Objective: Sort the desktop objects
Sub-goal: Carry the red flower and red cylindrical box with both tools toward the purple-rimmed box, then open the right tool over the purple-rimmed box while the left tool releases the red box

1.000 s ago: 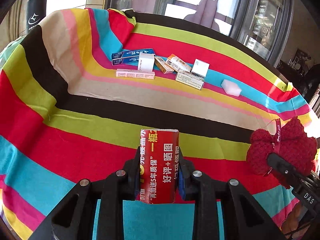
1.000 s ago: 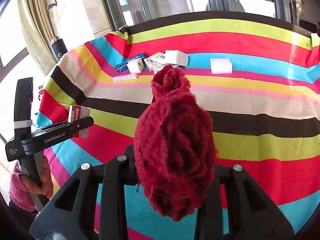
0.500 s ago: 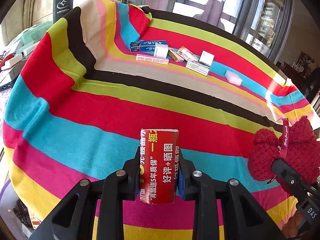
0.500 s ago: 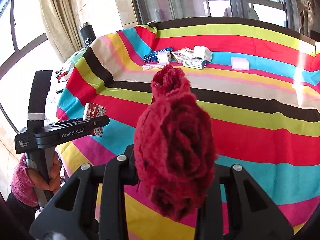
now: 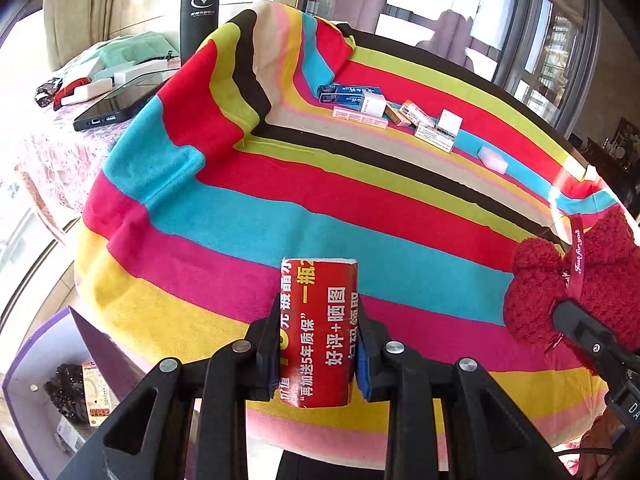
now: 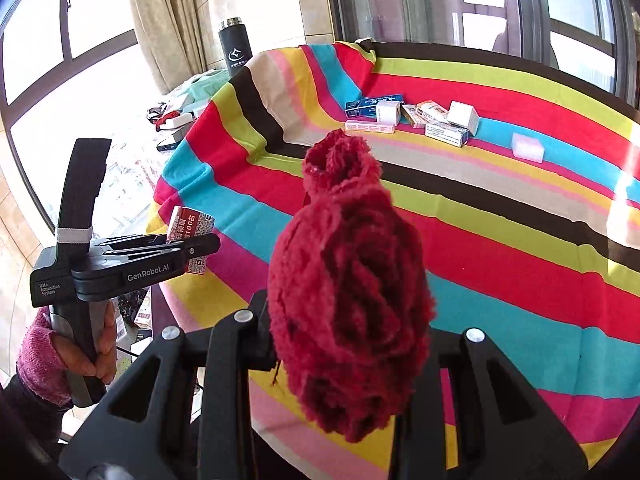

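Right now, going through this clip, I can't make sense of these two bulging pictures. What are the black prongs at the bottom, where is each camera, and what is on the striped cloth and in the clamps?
No robot here: a person carries a hand-held clamp in each hand, and a wide-angle camera on each clamp looks along its two black fingers. That is why the prongs fill the bottom of each picture.

In the left clamp's view, the left gripper is shut on a red printed box. The right clamp's view shows the right gripper shut on a red fuzzy plush item, and also the other clamp from the side, with the person's hand on its handle.

Below is a striped cloth over a table. At its far side lies a cluster of small boxes and, apart from them, a white block. Past the cloth stands a black bottle beside a phone.
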Available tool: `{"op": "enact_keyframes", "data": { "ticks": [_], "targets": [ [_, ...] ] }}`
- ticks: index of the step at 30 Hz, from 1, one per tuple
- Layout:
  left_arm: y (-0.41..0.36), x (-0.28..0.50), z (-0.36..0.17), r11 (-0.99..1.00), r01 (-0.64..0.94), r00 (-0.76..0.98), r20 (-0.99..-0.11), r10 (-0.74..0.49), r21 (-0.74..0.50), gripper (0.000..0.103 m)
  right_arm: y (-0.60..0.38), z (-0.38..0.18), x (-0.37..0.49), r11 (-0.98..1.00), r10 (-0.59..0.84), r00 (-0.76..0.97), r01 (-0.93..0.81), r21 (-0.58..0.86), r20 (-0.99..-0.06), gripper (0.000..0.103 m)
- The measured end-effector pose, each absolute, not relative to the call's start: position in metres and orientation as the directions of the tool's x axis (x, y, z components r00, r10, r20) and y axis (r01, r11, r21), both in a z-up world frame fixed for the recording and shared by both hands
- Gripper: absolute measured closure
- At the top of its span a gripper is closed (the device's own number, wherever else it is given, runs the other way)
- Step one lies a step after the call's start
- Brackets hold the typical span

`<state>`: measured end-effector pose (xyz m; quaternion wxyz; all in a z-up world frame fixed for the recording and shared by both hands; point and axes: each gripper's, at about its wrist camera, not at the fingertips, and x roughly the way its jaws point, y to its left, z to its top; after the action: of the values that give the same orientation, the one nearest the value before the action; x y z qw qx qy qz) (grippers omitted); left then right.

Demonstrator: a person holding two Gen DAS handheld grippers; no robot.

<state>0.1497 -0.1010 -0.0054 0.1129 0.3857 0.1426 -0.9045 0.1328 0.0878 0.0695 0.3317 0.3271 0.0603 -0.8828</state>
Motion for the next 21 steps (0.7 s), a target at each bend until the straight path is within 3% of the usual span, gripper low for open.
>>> {"op": "enact_keyframes", "data": {
  "ticks": [21],
  "targets": [
    [-0.247, 0.261, -0.050, -0.708, 0.665, -0.564, -0.782, -0.265, -0.240, 0.073, -0.084, 0.049, 0.195, -0.409, -0.632, -0.306, 0.912, -0.030, -0.712, 0.069]
  ]
}}
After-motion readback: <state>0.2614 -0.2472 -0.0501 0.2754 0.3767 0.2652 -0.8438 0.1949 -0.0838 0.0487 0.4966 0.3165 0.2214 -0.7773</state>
